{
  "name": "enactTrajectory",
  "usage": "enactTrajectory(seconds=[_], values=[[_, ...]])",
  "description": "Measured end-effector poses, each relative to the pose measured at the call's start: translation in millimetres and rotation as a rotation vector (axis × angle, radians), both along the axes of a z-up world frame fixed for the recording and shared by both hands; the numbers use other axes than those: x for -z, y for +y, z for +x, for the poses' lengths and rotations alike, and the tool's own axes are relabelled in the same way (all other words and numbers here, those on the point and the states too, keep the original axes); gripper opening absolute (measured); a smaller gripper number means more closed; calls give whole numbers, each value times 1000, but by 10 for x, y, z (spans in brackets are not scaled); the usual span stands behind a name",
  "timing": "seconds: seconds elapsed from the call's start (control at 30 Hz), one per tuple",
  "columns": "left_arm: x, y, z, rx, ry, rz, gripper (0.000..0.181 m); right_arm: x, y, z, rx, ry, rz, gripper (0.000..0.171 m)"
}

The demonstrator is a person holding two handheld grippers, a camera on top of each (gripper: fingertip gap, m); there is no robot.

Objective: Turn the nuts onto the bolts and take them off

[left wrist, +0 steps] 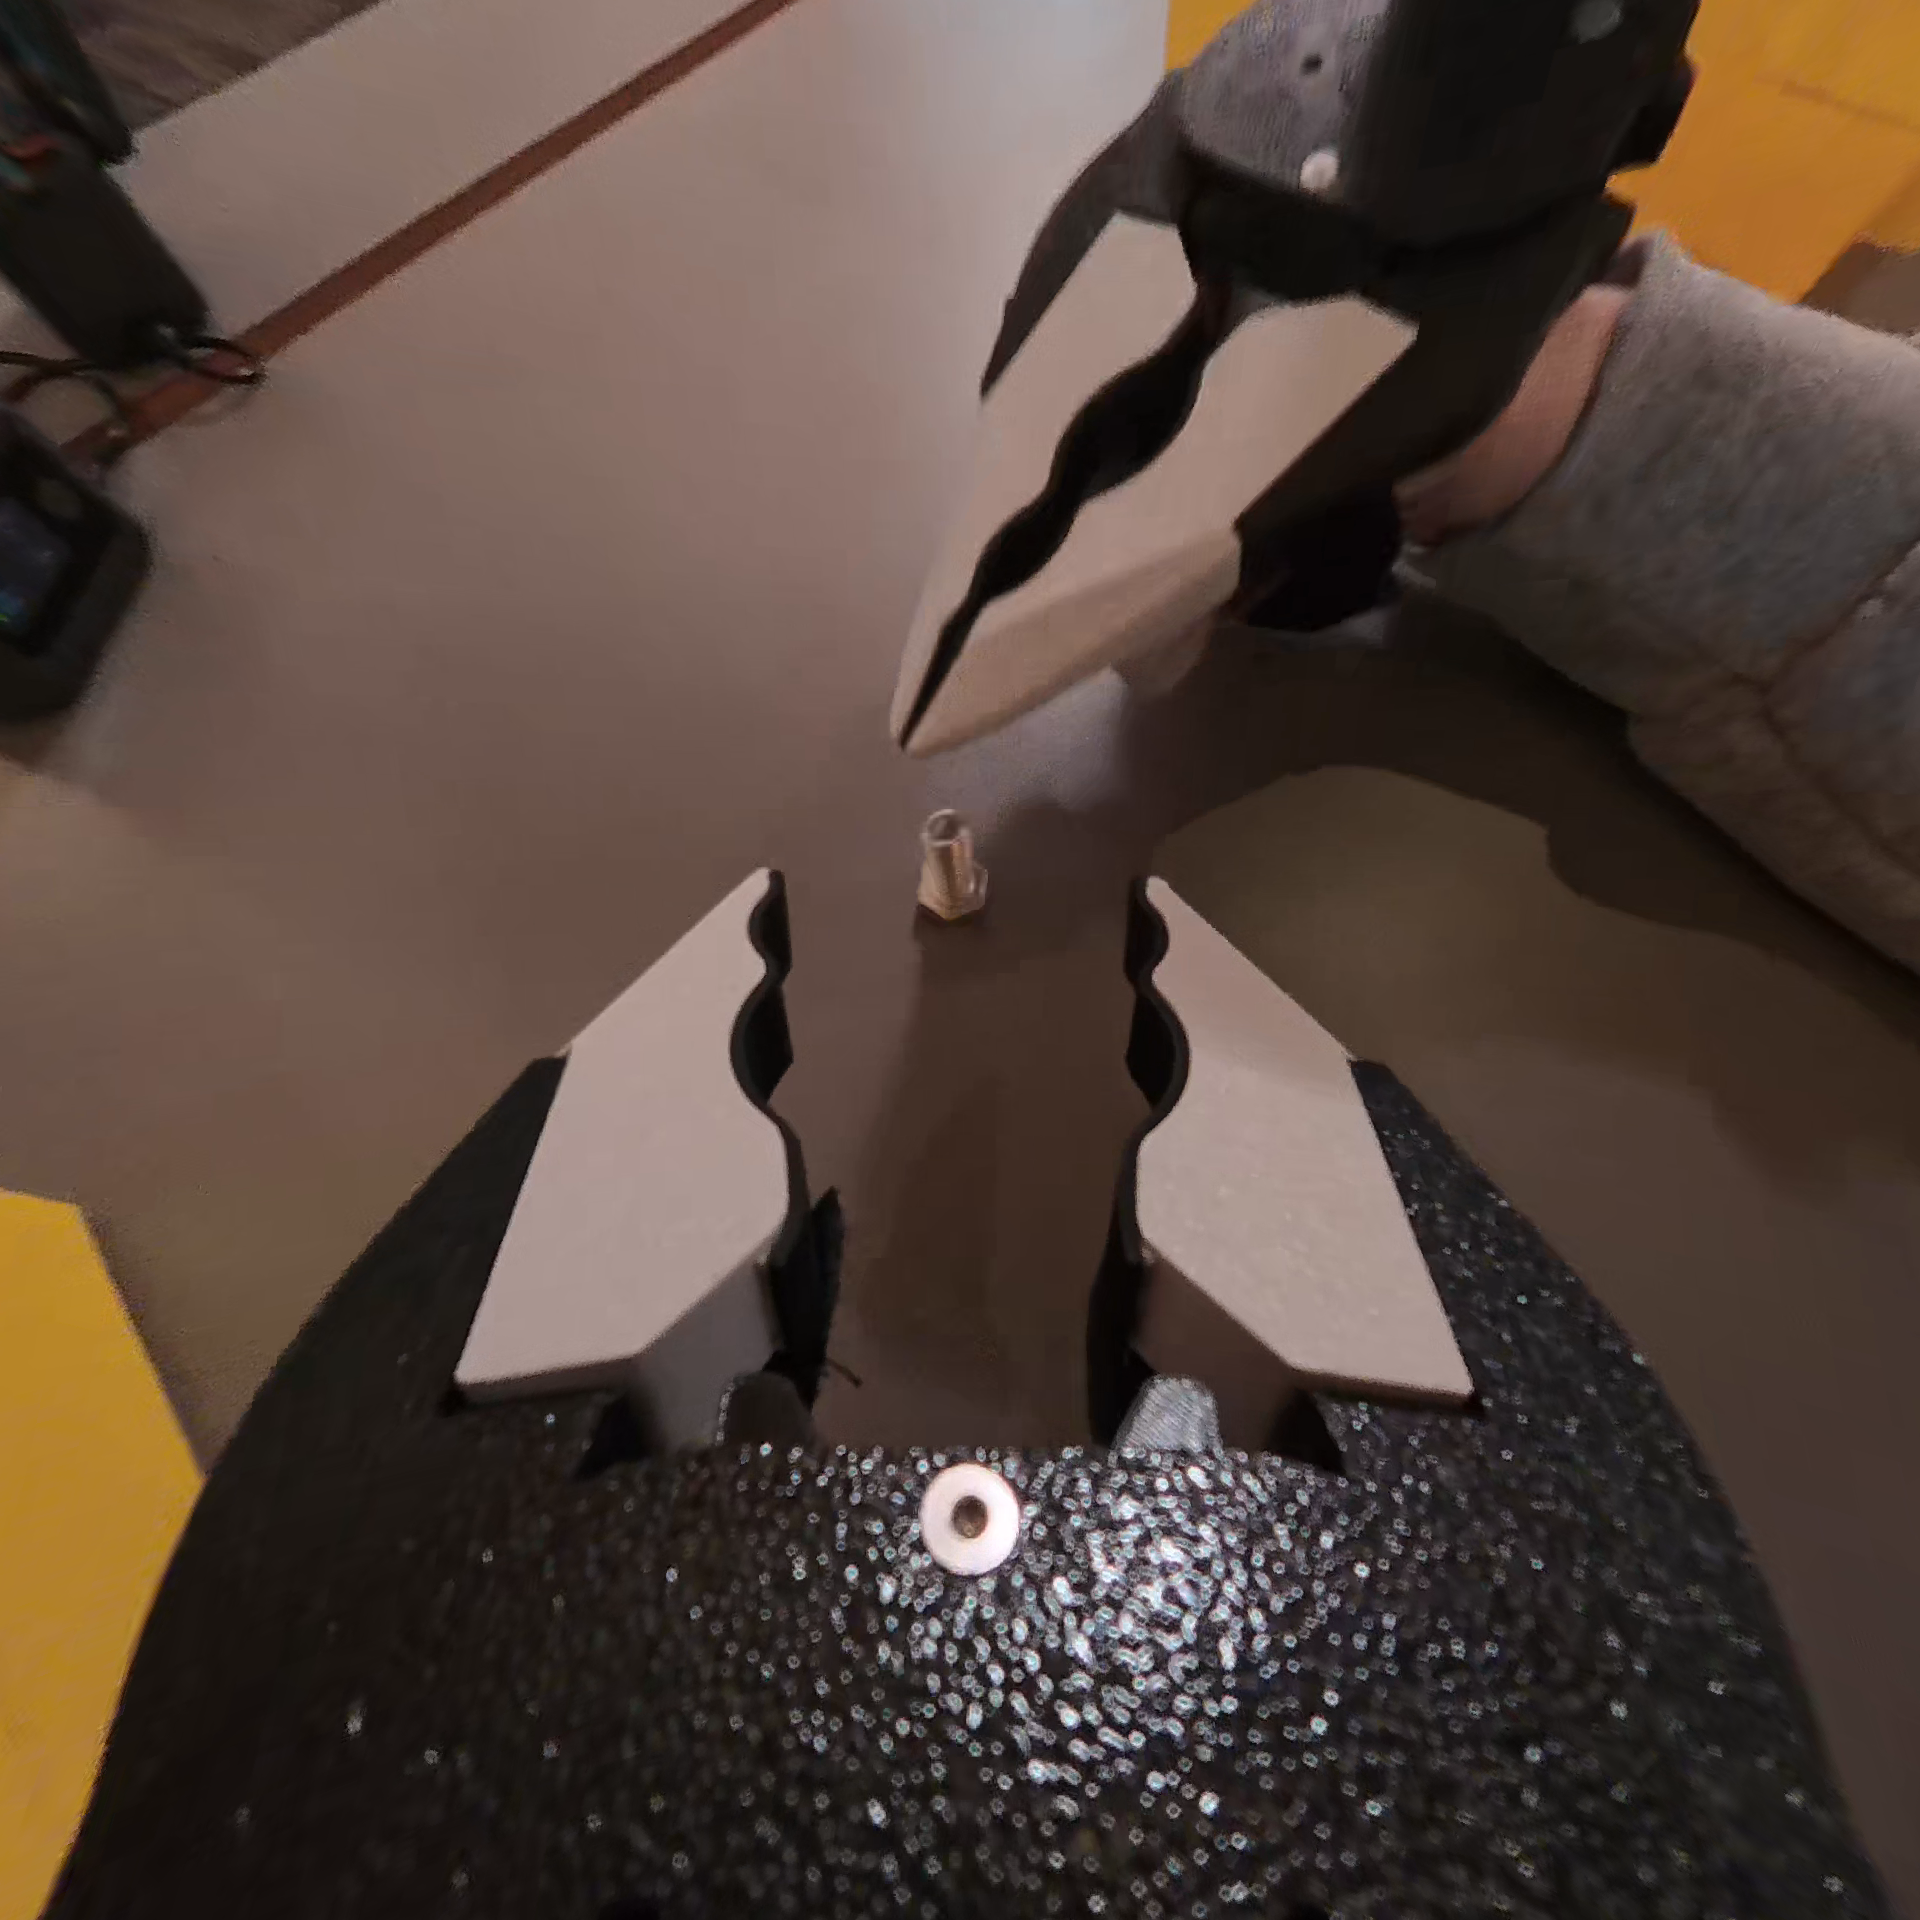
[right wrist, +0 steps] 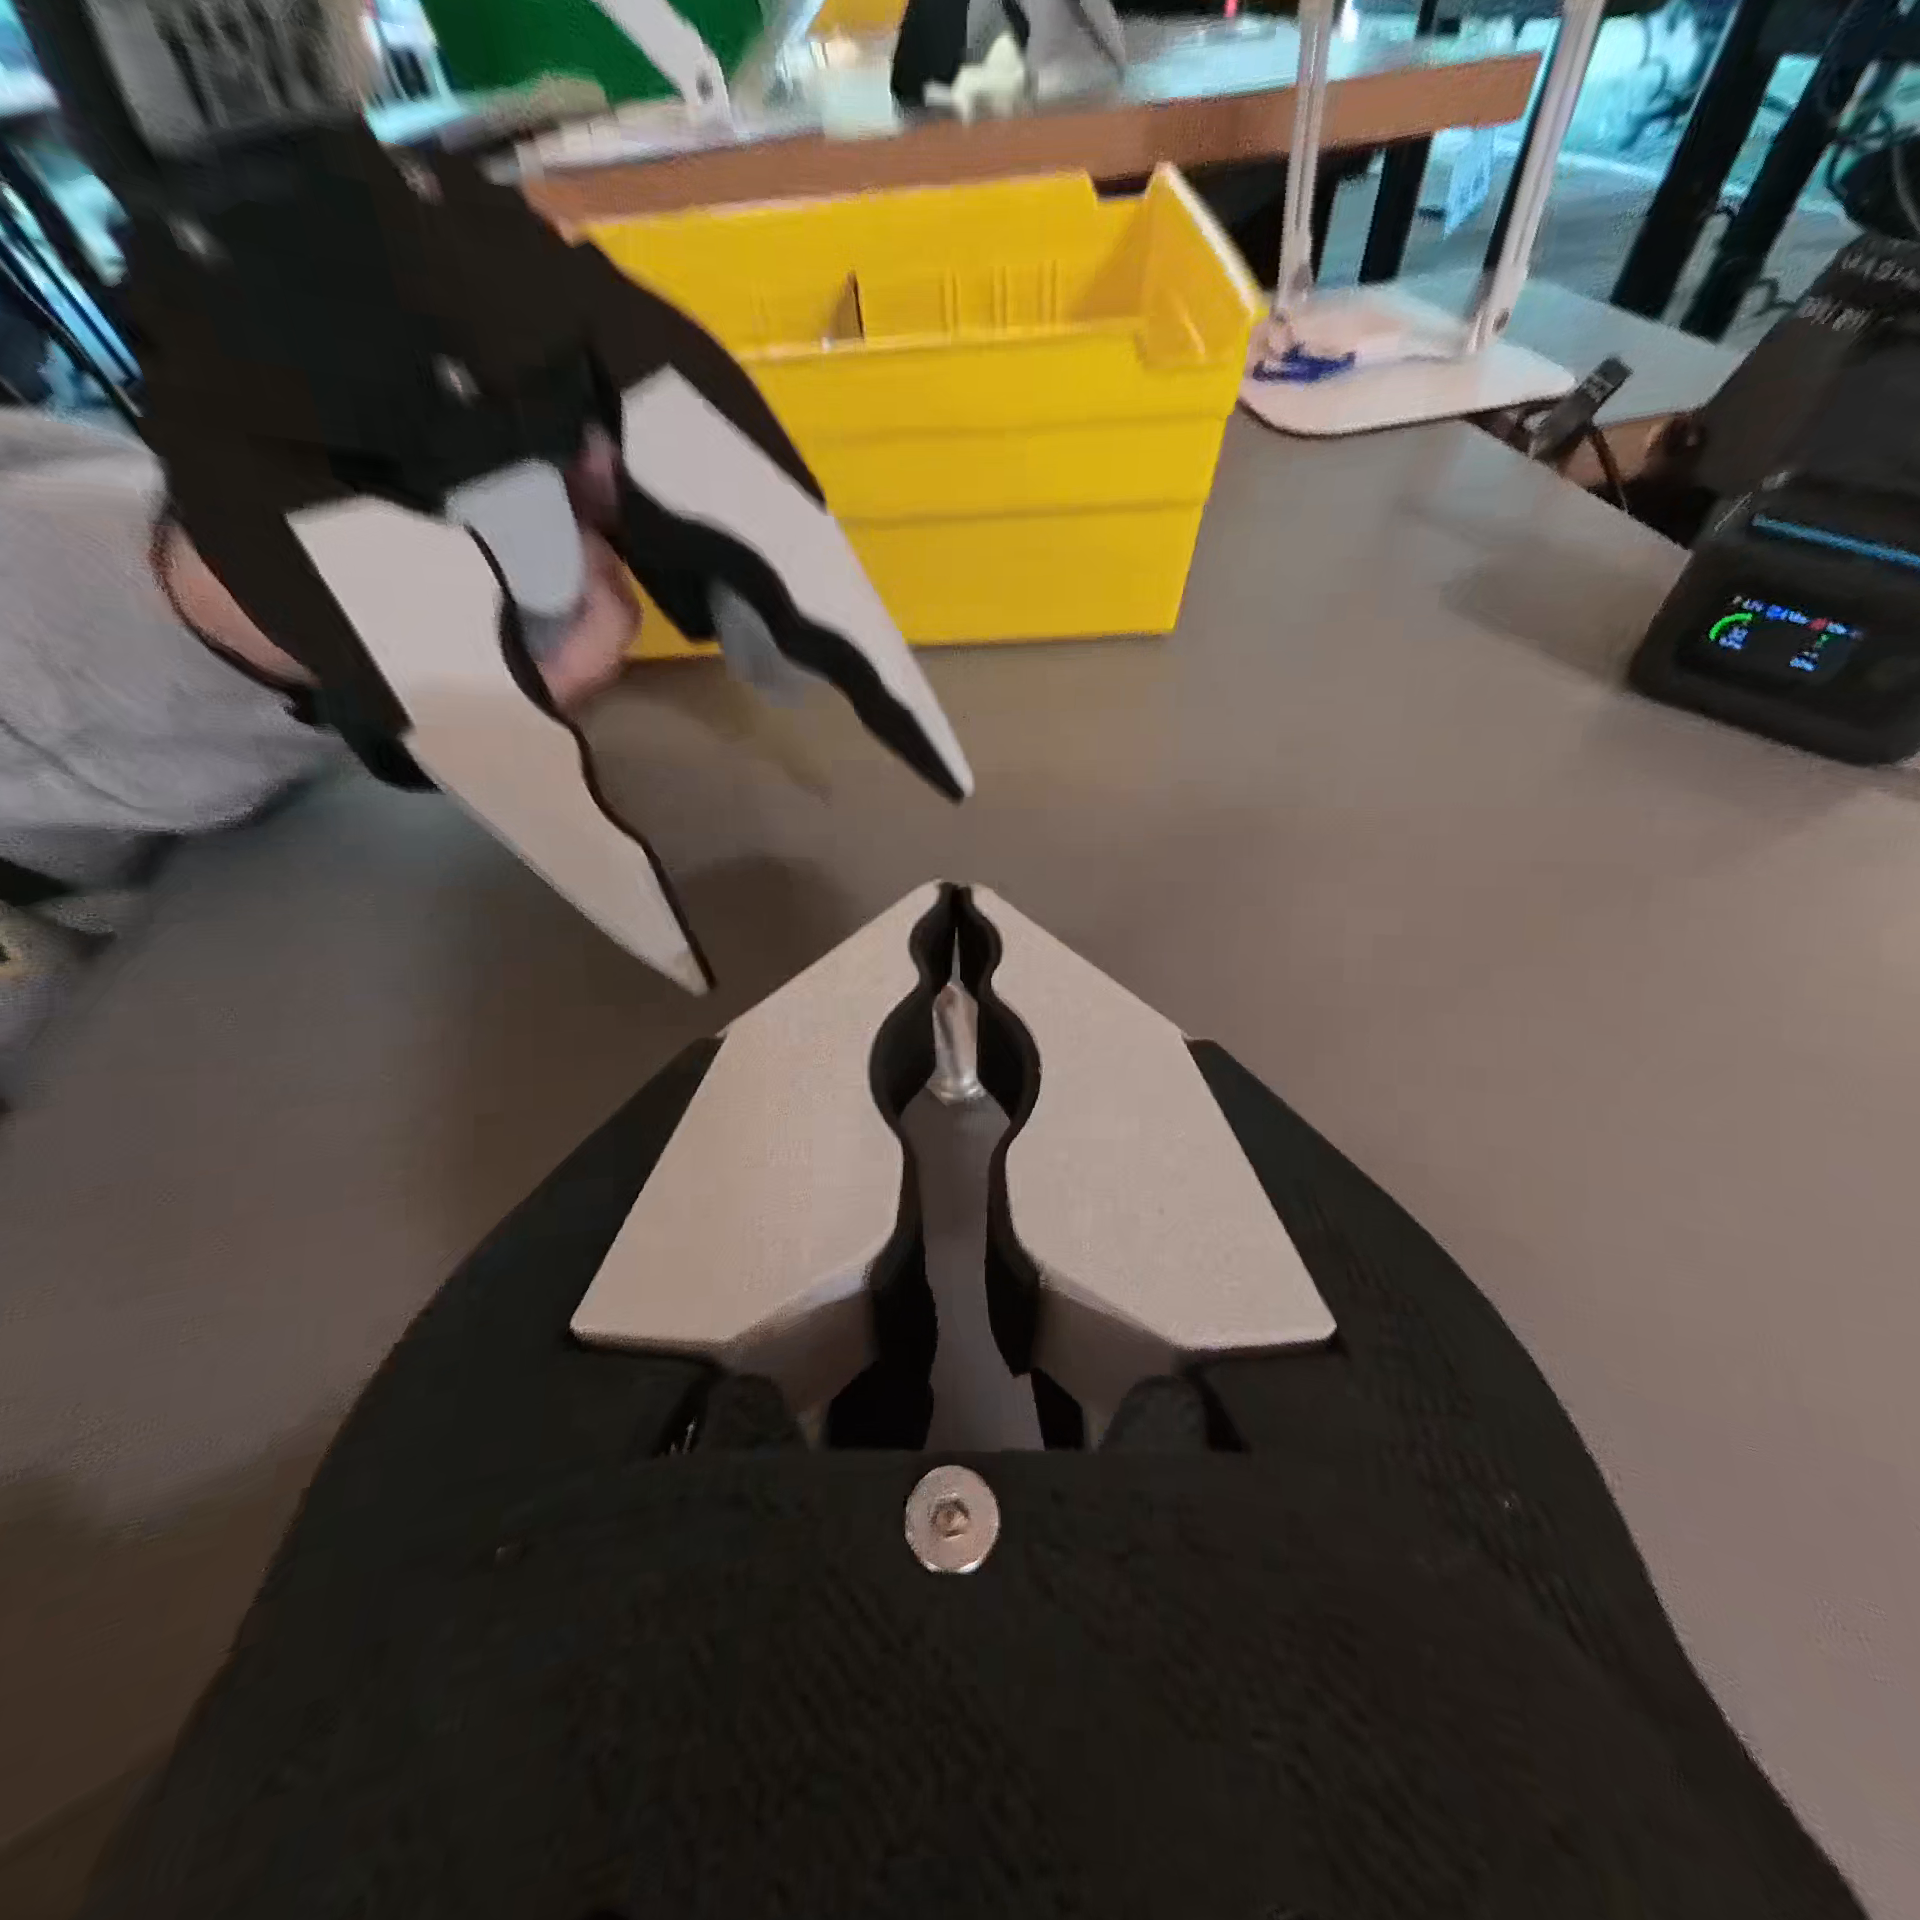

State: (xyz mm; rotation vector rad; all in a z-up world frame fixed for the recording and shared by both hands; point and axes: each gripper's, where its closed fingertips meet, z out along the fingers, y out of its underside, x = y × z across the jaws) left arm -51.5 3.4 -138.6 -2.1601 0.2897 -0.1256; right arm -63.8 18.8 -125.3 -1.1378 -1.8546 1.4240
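A small metal bolt (left wrist: pixel 951 873) stands on its hex head on the grey table (left wrist: pixel 520 623), thread pointing up. My left gripper (left wrist: pixel 958 883) is open, and the bolt stands just at its fingertips, midway between them and touching neither. My right gripper (left wrist: pixel 914 727) hangs just above and beyond the bolt, its fingers shut, with nothing showing at its tips. In the right wrist view the right gripper (right wrist: pixel 954 891) is shut, and the bolt (right wrist: pixel 951 1049) shows through the round opening between its fingers. The open left gripper (right wrist: pixel 826 883) shows there at the upper left.
A yellow bin (right wrist: pixel 987 416) stands on the table behind the grippers. A black device with a lit screen (right wrist: pixel 1787 644) sits at the right edge and shows in the left wrist view (left wrist: pixel 42 582). A grey sleeve (left wrist: pixel 1714 520) lies at the right. A white stand (right wrist: pixel 1403 384) is beyond the bin. Only a small space, under 4 cm, lies between the two pairs of fingers.
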Motion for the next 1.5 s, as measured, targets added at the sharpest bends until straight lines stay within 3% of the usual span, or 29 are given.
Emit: enactTrajectory(seconds=[0.17, 0.2, 0.27, 0.37, 0.43, 0.47, 0.63, 0.87, 1.03, 1.5], values=[[214, 13, 34, 14, -24, -68, 65, -22, 65, 50, 18, 17, 6, 2], [235, 6, 30, 13, -20, -75, 66, 15, 41, 62, 6, 4, 28, 21], [266, -13, 21, 15, -12, -84, 67, 127, -15, 73, -21, -48, 83, 32], [308, -40, 10, 12, -17, -95, 66, 244, -74, 27, -25, -86, 165, 26], [326, -53, 7, 9, -24, -95, 66, 285, -82, -6, -15, -93, 196, 8], [330, -56, 12, 11, -32, -94, 66, 282, -88, -12, -16, -87, 199, 7], [253, -50, 140, 77, -95, -39, 62, 64, -168, 65, -93, -25, 4, 6], [10, -161, 519, 300, -328, 34, 45, -326, -318, 348, -286, 85, -220, 6], [-114, -152, 513, 296, -437, 91, 41, -376, -303, 393, -301, 100, -244, 6], [-122, -56, 493, 278, -380, 160, 15, -429, -304, 399, -306, 123, -260, 5]])
